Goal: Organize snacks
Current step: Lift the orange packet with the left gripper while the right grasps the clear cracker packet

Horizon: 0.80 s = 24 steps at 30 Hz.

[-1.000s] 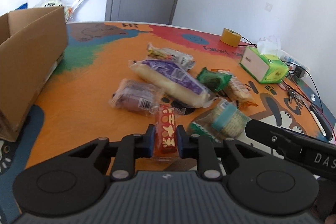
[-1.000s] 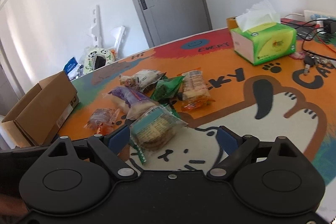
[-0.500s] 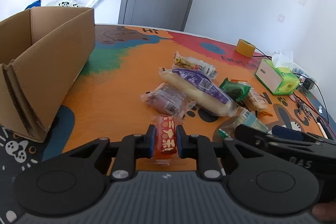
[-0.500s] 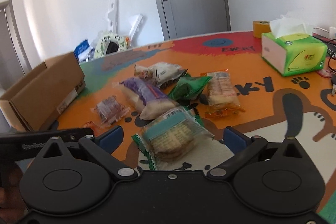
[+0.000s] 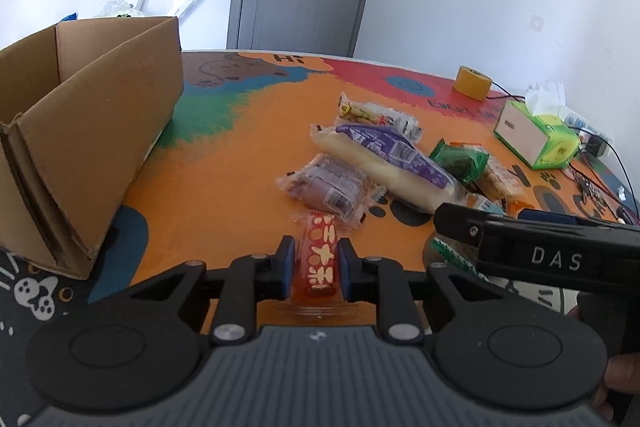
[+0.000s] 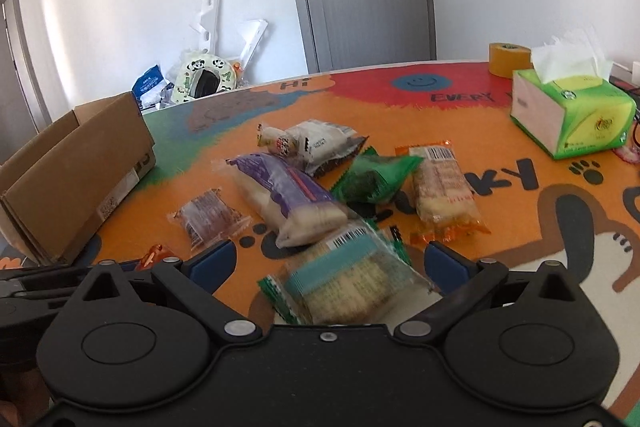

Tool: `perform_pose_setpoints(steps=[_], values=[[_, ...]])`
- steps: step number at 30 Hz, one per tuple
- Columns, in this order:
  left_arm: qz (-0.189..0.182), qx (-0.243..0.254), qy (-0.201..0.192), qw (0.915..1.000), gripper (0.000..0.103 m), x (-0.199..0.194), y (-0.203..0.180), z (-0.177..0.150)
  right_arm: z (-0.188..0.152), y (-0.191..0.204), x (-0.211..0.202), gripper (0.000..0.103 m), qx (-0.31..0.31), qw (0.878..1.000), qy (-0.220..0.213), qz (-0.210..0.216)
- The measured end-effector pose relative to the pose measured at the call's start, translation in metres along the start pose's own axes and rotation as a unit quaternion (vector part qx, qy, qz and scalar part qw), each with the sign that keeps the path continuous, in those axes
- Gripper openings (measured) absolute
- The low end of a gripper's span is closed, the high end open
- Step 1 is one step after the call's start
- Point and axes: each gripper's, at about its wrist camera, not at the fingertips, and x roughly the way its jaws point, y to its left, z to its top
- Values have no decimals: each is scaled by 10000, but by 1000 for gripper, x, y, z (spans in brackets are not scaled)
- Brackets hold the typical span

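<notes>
My left gripper [image 5: 317, 269] is shut on a red snack packet [image 5: 319, 259] with cream shapes, held above the table. An open cardboard box [image 5: 84, 147] stands to its left, also seen in the right wrist view [image 6: 76, 179]. My right gripper [image 6: 328, 263] is open, its fingers on either side of a teal-labelled cracker pack [image 6: 344, 283] lying on the table. Beyond lie a purple bread pack [image 6: 288, 203], a brown clear-wrapped snack [image 6: 208, 219], a green packet [image 6: 372, 179], an orange-edged cake pack [image 6: 440, 195] and a white packet [image 6: 312, 143].
A green tissue box [image 6: 572, 115] and a yellow tape roll [image 6: 508, 59] stand at the far right. Cables [image 5: 600, 183] lie at the right table edge. The right gripper's body [image 5: 540, 251] crosses the left view.
My left gripper has lifted and pulled back to the left with the red packet, bringing the box closer. My right gripper has moved in over the cracker pack.
</notes>
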Motion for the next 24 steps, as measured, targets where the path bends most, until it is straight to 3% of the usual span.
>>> perform_pose_setpoints(steps=[6,10,11,14,24], values=[[-23,-148,-20,9999,19,-1,4,1,2,3,13,98,-84,9997,221,-49],[-20,-202,1,9998,19,-3,6,2,-2,1,14,84,-88,9996,234,-119],[-28,-221,-2,9998,19,-3,7,2,-3,0,12,75,-82,9997,216,-122],[-47,-250,-39,9997,18,-6,7,3,-3,-5,7,61,36,9997,187,-150],[-58,-162,-309,9994,18,-27,8,13,-7,-1,-14,53,307,9995,85,76]])
